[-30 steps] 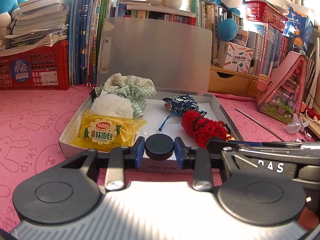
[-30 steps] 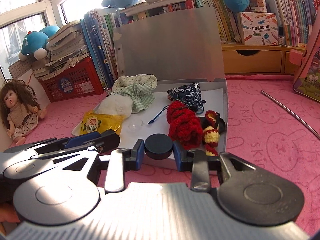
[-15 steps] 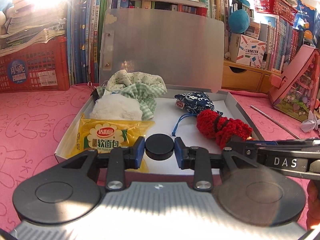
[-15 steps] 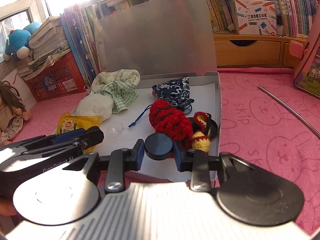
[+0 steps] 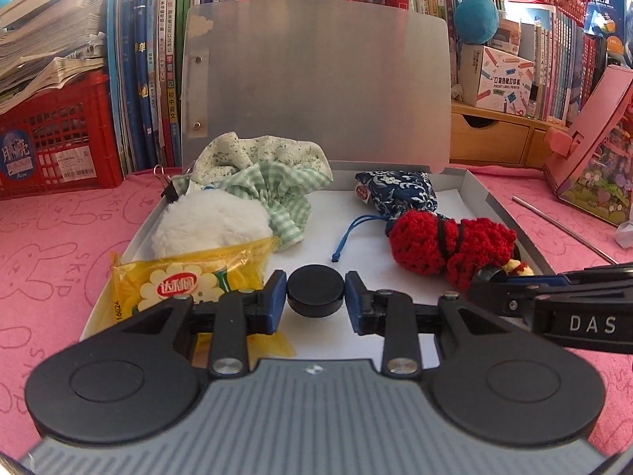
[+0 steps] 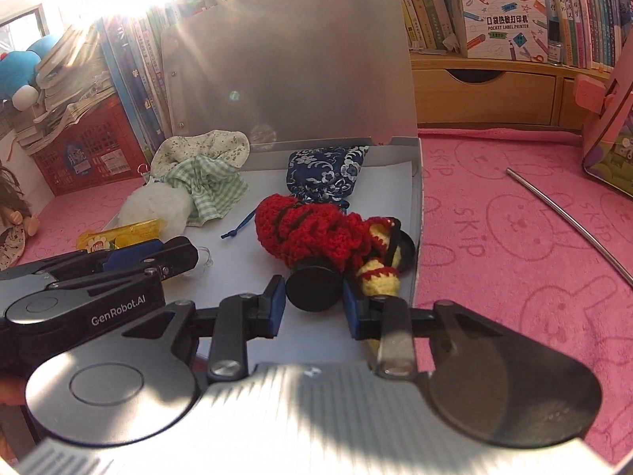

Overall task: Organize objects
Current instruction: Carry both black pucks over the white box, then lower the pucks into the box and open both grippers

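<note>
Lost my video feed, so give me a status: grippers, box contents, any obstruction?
Left gripper and right gripper shut, empty, over the open grey box. Red crocheted toy and yellow snack packet inside. Nothing blocking.

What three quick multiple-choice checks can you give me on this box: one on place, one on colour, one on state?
1. In the box, the yellow snack packet lies at:
A) the far right corner
B) the near left corner
C) the middle

2. The patterned pouch is:
A) orange
B) green
C) dark blue and white

3. The box lid is:
A) standing open
B) shut
C) removed

Answers:
1. B, it fills the near left corner in both views.
2. C, blue cloth with white flowers.
3. A, it stands upright behind the contents.
</note>
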Demonstrator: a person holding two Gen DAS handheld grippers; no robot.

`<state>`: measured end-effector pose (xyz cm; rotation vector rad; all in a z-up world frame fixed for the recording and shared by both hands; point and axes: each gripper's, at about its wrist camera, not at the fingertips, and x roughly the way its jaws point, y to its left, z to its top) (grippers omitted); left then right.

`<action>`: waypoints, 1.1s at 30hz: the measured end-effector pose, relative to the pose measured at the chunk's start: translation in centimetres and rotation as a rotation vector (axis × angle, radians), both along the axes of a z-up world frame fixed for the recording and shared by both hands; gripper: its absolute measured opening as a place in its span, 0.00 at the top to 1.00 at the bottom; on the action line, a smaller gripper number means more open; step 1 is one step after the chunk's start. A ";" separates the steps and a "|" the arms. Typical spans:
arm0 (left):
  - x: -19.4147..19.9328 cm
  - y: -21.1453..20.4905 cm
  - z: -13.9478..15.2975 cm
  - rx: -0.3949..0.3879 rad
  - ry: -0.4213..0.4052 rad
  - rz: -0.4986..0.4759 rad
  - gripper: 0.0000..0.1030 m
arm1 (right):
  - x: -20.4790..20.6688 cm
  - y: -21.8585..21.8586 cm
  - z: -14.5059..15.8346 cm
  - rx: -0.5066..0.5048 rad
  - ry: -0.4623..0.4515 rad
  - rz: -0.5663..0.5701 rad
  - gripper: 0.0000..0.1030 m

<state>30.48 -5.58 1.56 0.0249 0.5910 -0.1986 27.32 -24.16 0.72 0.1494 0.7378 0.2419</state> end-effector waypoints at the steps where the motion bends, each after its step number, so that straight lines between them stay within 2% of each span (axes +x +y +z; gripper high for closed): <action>1: -0.1 -0.1 -0.1 -0.001 0.001 -0.003 0.63 | 0.0 0.0 -0.1 0.006 0.003 0.004 0.64; 4: -0.4 -0.2 -0.1 -0.001 0.005 -0.010 0.62 | 0.0 0.0 -0.2 0.018 0.004 0.004 0.60; 5: -0.5 -0.2 -0.1 -0.005 0.007 -0.011 0.60 | -0.2 0.0 -0.2 0.016 -0.001 0.003 0.56; 6: -0.5 -0.2 0.0 -0.014 0.009 -0.016 0.55 | -0.3 0.0 -0.1 0.014 -0.008 0.002 0.47; 7: -0.6 -0.2 0.1 -0.023 0.011 -0.024 0.51 | -0.4 0.0 -0.1 0.014 -0.014 0.004 0.45; 9: -1.0 -0.3 0.4 -0.033 0.009 -0.041 0.39 | -0.7 0.0 0.1 0.012 -0.024 0.008 0.44; 14: -2.1 -0.5 1.3 -0.012 -0.013 -0.039 0.30 | -1.6 -0.1 1.0 0.005 -0.057 -0.014 0.39; 16: -2.6 -0.3 1.7 0.003 -0.028 -0.028 0.24 | -2.0 -0.3 1.4 -0.001 -0.074 -0.025 0.33; 19: -3.6 0.1 2.4 0.013 -0.043 -0.022 0.21 | -2.8 -0.5 2.0 -0.007 -0.102 -0.037 0.25; 22: -4.5 0.5 2.9 0.039 -0.042 0.000 0.18 | -3.5 -0.5 2.3 -0.015 -0.113 -0.042 0.20; 27: -6.9 2.1 3.2 0.026 -0.036 0.024 0.17 | -5.5 -0.3 2.5 -0.024 -0.133 -0.052 0.19; 33: -10.2 3.6 2.3 -0.003 -0.019 0.036 0.17 | -8.4 0.4 2.0 -0.036 -0.133 -0.065 0.16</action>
